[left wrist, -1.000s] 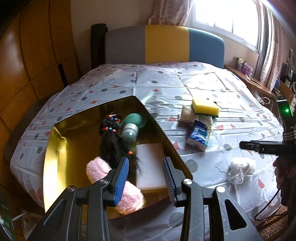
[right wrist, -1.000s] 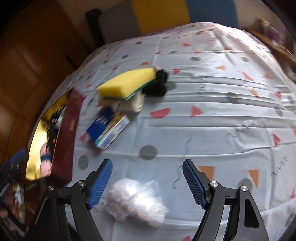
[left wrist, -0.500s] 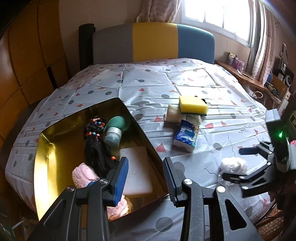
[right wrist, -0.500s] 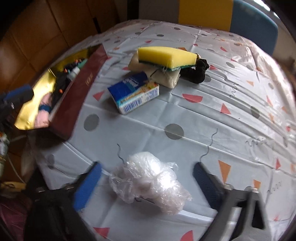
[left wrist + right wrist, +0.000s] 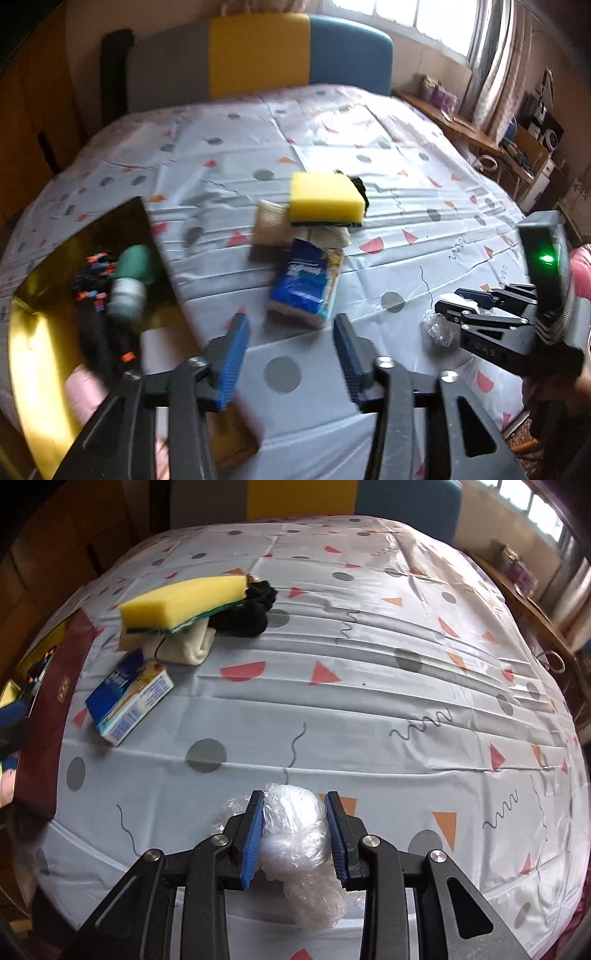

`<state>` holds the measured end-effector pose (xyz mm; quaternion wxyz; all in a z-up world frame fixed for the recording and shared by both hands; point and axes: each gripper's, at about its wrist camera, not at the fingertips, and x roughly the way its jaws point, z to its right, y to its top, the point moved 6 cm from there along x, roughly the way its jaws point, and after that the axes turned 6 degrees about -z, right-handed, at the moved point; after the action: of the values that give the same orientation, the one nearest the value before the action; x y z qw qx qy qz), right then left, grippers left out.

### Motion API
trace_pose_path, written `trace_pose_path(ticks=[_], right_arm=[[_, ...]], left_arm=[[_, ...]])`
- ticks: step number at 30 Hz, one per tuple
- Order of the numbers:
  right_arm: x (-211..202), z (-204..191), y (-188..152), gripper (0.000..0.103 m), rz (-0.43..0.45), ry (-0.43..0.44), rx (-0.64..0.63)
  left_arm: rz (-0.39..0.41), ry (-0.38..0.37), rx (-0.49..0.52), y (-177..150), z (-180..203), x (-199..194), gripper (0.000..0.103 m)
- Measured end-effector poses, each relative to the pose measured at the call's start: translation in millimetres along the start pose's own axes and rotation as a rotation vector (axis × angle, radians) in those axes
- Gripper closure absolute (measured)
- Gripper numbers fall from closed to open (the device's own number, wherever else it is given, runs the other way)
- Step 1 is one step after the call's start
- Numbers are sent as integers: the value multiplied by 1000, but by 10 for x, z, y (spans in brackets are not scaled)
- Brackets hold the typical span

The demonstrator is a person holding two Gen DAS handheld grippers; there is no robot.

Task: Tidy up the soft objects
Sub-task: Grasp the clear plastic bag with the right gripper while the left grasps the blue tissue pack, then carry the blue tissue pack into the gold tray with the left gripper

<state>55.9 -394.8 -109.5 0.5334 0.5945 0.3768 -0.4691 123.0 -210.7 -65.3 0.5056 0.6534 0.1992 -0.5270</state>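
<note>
Right gripper (image 5: pixel 294 834) jaws just closed onto the crinkly plastic-wrapped white bundle (image 5: pixel 295 830) at the table's near edge, left gripper (image 5: pixel 290 363) just opened, empty, over cloth near the tissue pack (image 5: pixel 304 282); risk: slick wrap slides out on lift to the gold tray (image 5: pixel 33 332).

Both the left gripper (image 5: pixel 290 363) and the right gripper (image 5: pixel 295 836) are black, angular frames with ribbed blue pads (image 5: pixel 252 840) and silver screws (a green light glows on the right unit's housing).
</note>
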Motion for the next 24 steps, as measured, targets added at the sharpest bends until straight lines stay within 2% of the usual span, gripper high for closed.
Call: trace_pose_path(ticks=[1, 3, 6, 7, 15, 17, 18, 19, 24], right_arm=[[7, 4, 0, 70, -4, -1, 0], [5, 1, 4, 70, -4, -2, -5], [8, 23, 16, 68, -9, 8, 5], [17, 14, 24, 68, -10, 9, 7], [101, 3, 62, 66, -21, 15, 13], [113, 0, 60, 66, -24, 13, 11], [122, -3, 58, 66, -26, 11, 7], [134, -6, 57, 66, -29, 8, 2], [166, -70, 48, 69, -29, -20, -44]], left_arm=[[-24, 4, 4, 43, 35, 100, 36], [-39, 13, 11, 121, 98, 227, 30], [-54, 38, 51, 205, 203, 379, 27], [-64, 46, 60, 231, 236, 444, 21], [-139, 99, 71, 338, 240, 868, 20], [-162, 91, 48, 334, 215, 947, 22], [-175, 82, 27, 316, 201, 992, 38], [-154, 99, 31, 319, 201, 976, 48], [-119, 83, 72, 198, 318, 856, 49]])
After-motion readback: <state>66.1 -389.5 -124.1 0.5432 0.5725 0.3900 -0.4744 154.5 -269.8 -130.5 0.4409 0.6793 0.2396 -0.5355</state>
